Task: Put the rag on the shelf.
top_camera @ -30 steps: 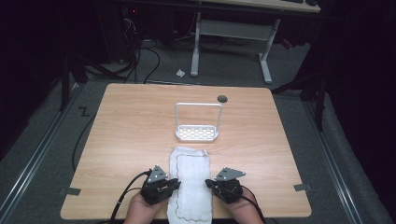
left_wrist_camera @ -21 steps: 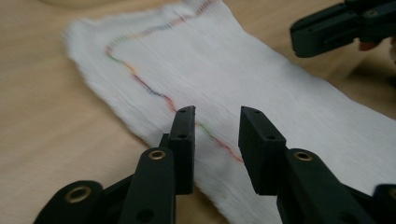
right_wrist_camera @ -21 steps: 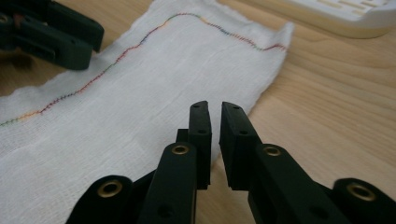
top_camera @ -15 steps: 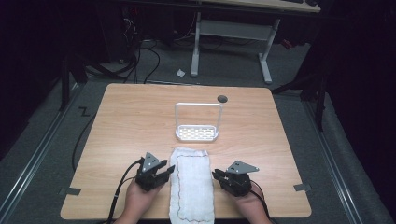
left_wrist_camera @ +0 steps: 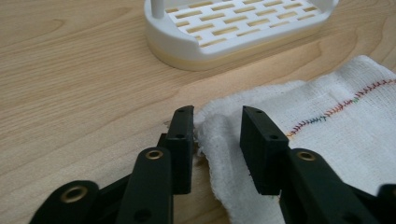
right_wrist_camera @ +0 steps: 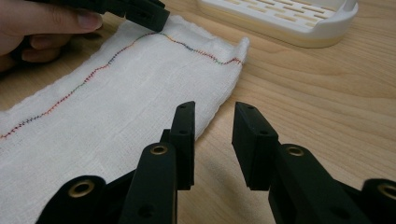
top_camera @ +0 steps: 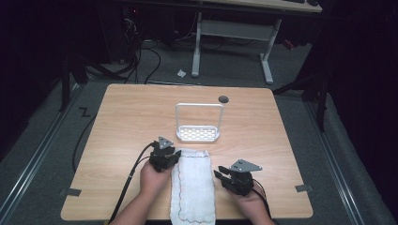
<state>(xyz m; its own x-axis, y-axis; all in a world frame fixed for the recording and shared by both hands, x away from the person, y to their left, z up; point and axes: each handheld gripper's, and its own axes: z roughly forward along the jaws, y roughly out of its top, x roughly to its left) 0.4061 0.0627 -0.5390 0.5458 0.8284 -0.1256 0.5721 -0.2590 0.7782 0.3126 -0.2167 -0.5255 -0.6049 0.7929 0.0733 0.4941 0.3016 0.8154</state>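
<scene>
**Folded cloth between two parted claws**

Lying flat on the wooden table [top_camera: 117, 117]: a white cloth [top_camera: 193, 187], folded into a long strip, running from the near edge toward a white slotted rack [top_camera: 198, 133] with a tall wire handle. Coloured stitching along one long side.

At the cloth's far left corner: the left claw [left_wrist_camera: 217, 135], jaws apart, just been closing. A raised fold of the cloth's edge between the jaws, brushing the left one; pads not pressing on it. Seen from above at [top_camera: 164, 157], just beside the cloth and close to the rack.

Off the cloth's right edge, about halfway along: the right claw [right_wrist_camera: 212, 140], jaws apart, just been opening. Bare wood between them, the left jaw over the cloth's border. From above at [top_camera: 234, 177], near the cloth but not gripping it.

Near the table's far edge, a small dark round hole [top_camera: 223, 99].
</scene>
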